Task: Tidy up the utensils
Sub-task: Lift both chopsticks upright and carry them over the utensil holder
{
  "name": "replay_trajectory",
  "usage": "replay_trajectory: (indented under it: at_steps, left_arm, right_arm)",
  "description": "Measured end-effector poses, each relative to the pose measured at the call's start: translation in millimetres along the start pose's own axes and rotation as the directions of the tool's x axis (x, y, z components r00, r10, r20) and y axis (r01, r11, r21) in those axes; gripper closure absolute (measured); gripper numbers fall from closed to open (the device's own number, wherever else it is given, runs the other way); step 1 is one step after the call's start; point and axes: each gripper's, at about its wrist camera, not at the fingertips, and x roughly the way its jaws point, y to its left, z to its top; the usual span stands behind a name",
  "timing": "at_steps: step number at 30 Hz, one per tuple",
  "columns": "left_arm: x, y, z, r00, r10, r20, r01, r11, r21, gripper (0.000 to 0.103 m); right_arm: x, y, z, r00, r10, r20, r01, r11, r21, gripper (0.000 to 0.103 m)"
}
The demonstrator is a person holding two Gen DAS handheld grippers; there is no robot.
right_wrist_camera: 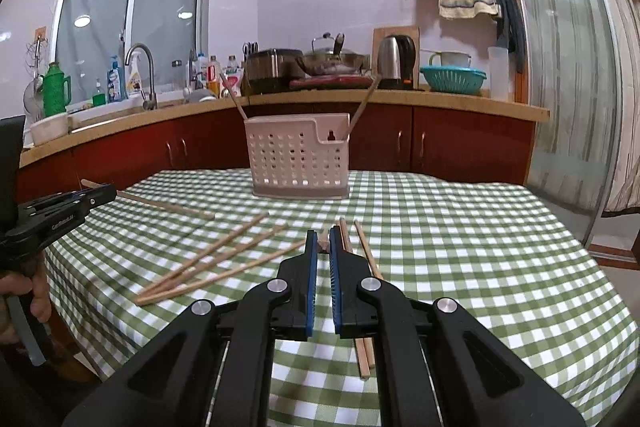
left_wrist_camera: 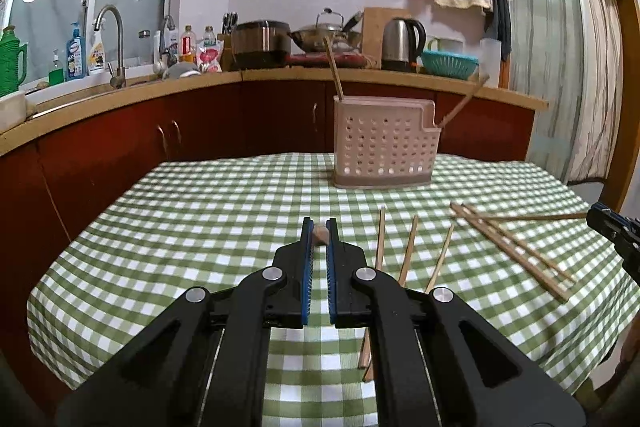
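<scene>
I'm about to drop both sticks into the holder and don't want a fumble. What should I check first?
1. Left tool shut on left-held chopstick: ok.
2. Right tool shut on right-held chopstick: ok.
3. Holder upright on the tablecloth: ok.
4. Holder has room, only two sticks inside: ok.
5. Table cleared: not ok, loose chopsticks remain.
</scene>
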Motion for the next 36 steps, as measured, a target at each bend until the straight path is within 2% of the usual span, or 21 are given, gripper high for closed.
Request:
replay_trajectory:
  at_steps: [19,36]
  left_arm:
    - [-12.7,9.2,36.5,0.997,-0.001,0.075,0.004,0.999,-0.033,0.097]
    - [7.5,17.1,71.7,0.995,-0.018,0.1,0.024,0.998,-0.057,0.097]
  right_arm:
    - [-11.7,10.3,39.3,0.997,0.008,0.071,-0.008,1.0,-0.006,0.096]
    - [16.7,15.9,79.1,0.992,0.01,0.123,-0.007,1.0,-0.021,0.096]
